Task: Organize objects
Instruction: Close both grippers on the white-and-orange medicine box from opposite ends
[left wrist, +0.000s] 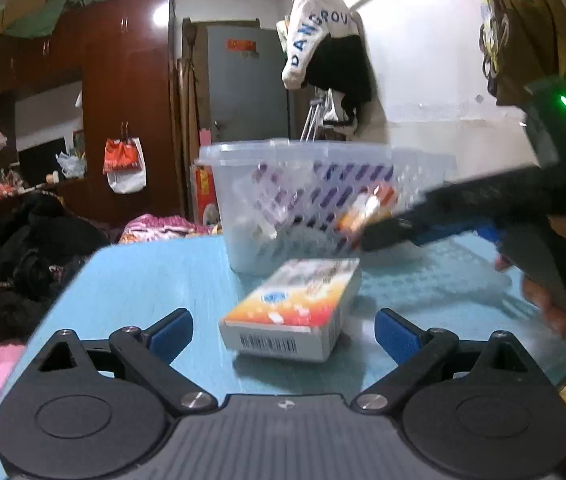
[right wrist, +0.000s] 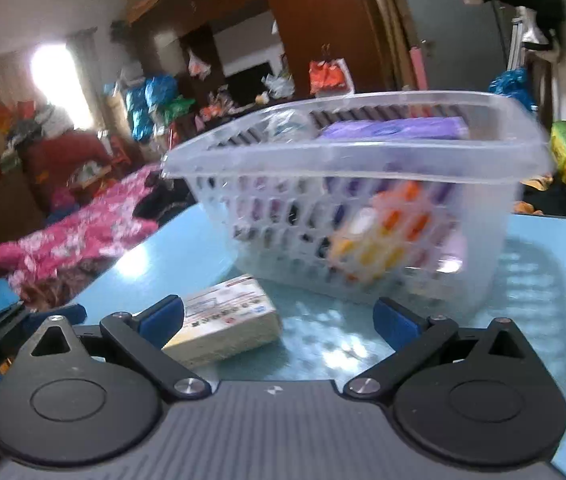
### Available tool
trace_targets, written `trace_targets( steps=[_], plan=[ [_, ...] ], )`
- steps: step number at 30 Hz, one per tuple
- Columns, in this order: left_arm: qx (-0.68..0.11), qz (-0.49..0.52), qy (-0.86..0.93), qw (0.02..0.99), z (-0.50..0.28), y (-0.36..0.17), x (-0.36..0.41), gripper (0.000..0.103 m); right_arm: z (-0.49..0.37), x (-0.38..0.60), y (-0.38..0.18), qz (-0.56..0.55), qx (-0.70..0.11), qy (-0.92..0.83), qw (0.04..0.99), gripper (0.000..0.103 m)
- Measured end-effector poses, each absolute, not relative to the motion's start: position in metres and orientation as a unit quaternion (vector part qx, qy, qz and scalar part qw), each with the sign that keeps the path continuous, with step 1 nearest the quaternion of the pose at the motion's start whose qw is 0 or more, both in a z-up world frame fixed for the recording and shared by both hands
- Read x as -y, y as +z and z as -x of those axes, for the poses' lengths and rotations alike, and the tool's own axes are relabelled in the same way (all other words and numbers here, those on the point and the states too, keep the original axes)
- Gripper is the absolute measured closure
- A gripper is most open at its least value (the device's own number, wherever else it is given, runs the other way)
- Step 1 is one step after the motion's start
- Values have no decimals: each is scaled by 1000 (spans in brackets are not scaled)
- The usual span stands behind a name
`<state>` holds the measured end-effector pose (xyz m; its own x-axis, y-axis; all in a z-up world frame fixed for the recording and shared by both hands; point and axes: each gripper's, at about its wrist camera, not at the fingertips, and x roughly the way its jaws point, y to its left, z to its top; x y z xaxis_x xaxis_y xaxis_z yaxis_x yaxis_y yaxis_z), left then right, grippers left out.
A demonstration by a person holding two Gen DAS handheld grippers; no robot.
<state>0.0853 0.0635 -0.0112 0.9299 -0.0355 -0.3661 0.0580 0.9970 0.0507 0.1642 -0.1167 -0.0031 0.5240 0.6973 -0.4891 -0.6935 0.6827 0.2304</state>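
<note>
Small orange-and-white cardboard carton (left wrist: 293,310) lies flat on the blue tabletop (left wrist: 143,280), just before the clear perforated plastic basket (right wrist: 363,168). Left gripper (left wrist: 283,330) wide, empty, straddling the carton; right gripper (right wrist: 279,320) wide, empty. Carton probably light, stiff, crushable: grip its long sides. Basket holds a purple box (right wrist: 395,128) and an orange-yellow pack (right wrist: 383,236), blurred.

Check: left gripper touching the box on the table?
Apart. The left wrist view shows the open left gripper with blue table visible between each finger and the box.

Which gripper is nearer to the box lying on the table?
Left. The left gripper has its open fingers either side of the box; the right gripper is beside it, toward the basket.
</note>
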Motion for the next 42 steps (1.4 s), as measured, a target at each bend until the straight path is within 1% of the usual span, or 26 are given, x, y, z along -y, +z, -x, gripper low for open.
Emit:
trace_targets(
  steps=[4, 7, 8, 9, 10, 11, 12, 13, 18, 19, 23, 30, 34, 39, 42],
  plan=[
    [-198, -24, -25, 980, -88, -21, -68, 4, -174, 91, -10, -5, -313, 427, 848, 0],
    [-203, -9, -23, 979, -89, -24, -74, 5, -174, 88, -15, -8, -324, 443, 836, 4],
    [-201, -3, -23, 979, -90, -23, -76, 6, -172, 90, -17, -10, -325, 452, 831, 7],
    [-199, 2, -24, 980, -91, -23, -78, 10, -169, 90, -17, -8, -324, 458, 828, 9],
    [-200, 5, -22, 980, -92, -24, -79, 17, -166, 91, -17, -2, -324, 458, 828, 14],
    [-202, 8, -19, 979, -94, -25, -80, 23, -163, 92, -18, 6, -324, 460, 827, 21],
    [-207, 9, -22, 978, -97, -26, -80, 32, -162, 92, -18, 9, -325, 461, 826, 23],
    [-212, 10, -29, 977, -99, -28, -81, 37, -161, 93, -17, 8, -323, 463, 825, 23],
    [-215, -3, -32, 976, -99, -32, -80, 41, -159, 100, -16, 7, -321, 475, 819, 24],
    [-213, -2, -34, 977, -99, -32, -81, 44, -159, 99, -16, 6, -321, 478, 817, 24],
    [-200, -9, -38, 979, -96, -29, -85, 45, -152, 101, -16, 23, -313, 484, 817, 30],
    [-183, -33, -45, 981, -93, -22, -82, 46, -139, 102, -18, 46, -292, 489, 821, 31],
    [-192, -40, -54, 979, -96, -23, -83, 46, -142, 104, -20, 49, -291, 488, 821, 36],
    [-198, -27, -71, 977, -100, -26, -93, 46, -142, 106, -21, 51, -290, 491, 820, 39],
    [-201, -10, -75, 977, -103, -25, -98, 43, -142, 106, -22, 54, -289, 492, 820, 42]
  ],
)
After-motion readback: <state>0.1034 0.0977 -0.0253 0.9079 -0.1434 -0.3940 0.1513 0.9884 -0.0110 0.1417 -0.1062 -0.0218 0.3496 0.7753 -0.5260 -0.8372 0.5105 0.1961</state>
